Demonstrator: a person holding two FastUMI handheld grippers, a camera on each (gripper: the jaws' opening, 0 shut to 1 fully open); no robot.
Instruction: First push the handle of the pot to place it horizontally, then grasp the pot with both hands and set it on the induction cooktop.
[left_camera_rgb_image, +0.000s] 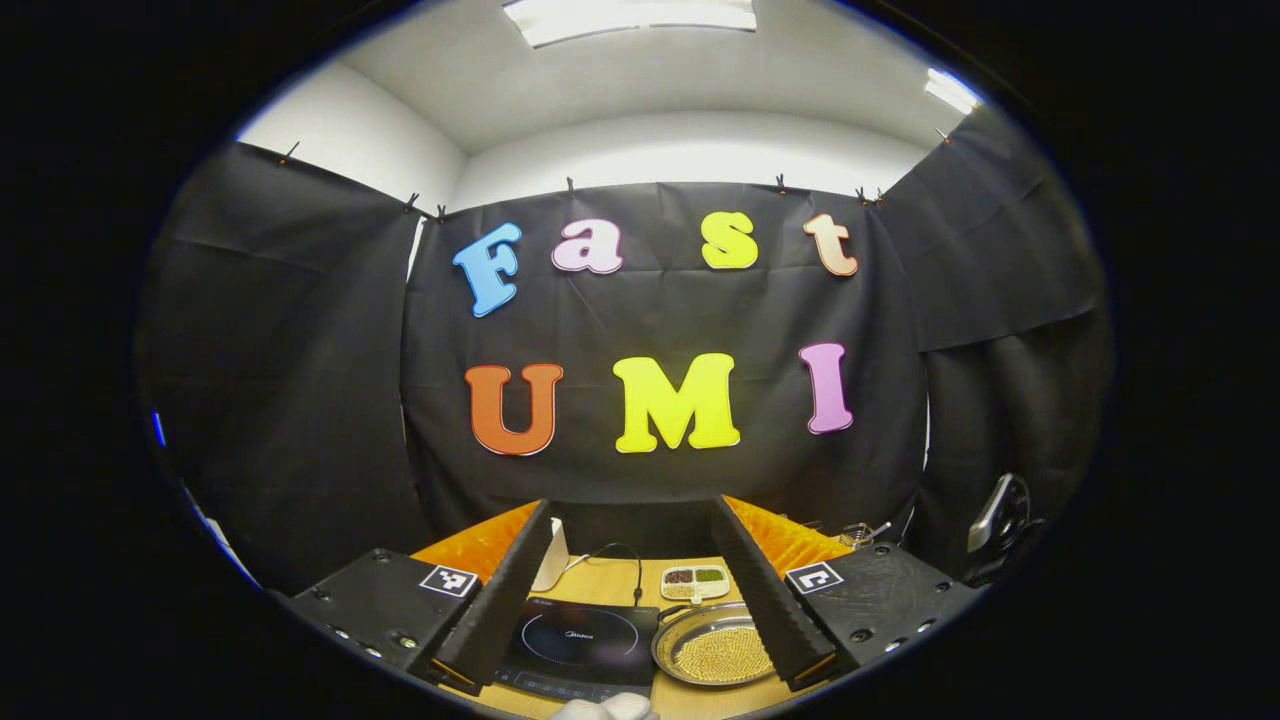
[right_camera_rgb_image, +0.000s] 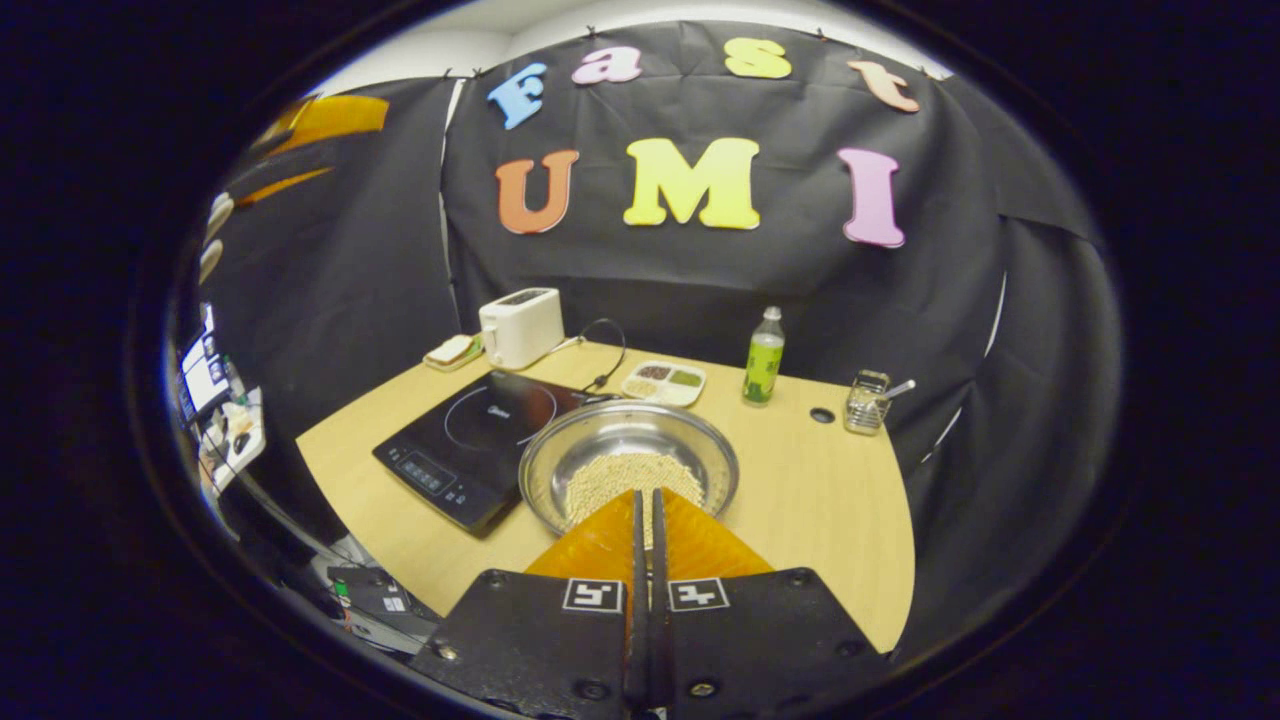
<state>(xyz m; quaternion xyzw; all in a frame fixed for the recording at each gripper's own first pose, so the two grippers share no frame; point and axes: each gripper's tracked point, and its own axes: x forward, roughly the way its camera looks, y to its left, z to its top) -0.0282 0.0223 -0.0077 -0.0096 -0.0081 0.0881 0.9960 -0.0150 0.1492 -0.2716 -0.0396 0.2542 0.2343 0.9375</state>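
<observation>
Pot (right_camera_rgb_image: 628, 468) beside cooktop (right_camera_rgb_image: 478, 436) — handle direction can't be told.

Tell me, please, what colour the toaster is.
The toaster is white, clearest in the right gripper view.

White toaster (right_camera_rgb_image: 521, 327), green bottle (right_camera_rgb_image: 764, 358), divided snack tray (right_camera_rgb_image: 664, 382); glass jar (right_camera_rgb_image: 867, 403) farther right
</observation>
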